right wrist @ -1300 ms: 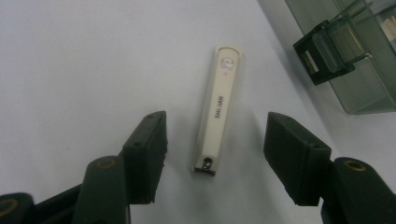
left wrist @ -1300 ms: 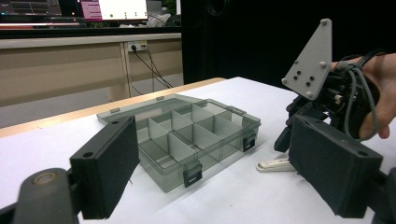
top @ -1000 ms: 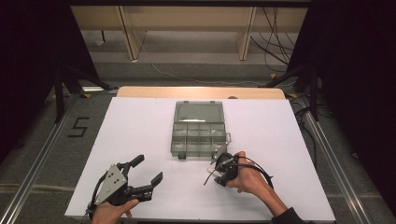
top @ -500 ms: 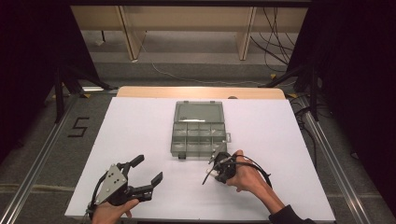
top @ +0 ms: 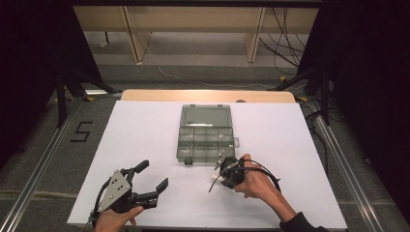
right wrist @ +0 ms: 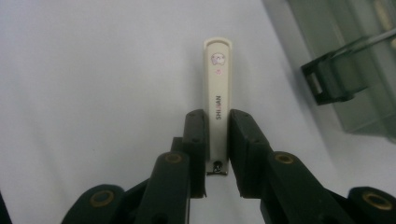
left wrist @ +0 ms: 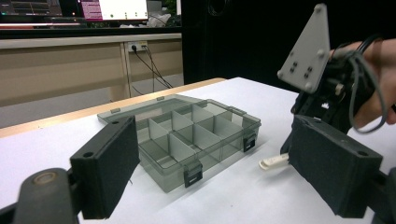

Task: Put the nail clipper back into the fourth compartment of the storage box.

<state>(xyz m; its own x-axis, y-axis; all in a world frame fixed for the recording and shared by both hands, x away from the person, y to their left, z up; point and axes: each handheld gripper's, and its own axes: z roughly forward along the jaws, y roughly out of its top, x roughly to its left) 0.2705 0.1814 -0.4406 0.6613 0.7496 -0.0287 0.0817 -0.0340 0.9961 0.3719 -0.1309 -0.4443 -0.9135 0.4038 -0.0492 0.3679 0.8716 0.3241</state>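
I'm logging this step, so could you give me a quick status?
Right gripper shut on nail clipper. Left gripper open, idle. Open organizer box beside; path unobstructed.

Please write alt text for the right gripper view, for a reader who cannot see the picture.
The right gripper has its two black jaws shut on a cream nail clipper, which points away over the white table. A corner of the clear plastic organizer box, with a dark latch, lies at the upper right.

The nail clipper reads "SHIJIAN"; the floor bears "5".
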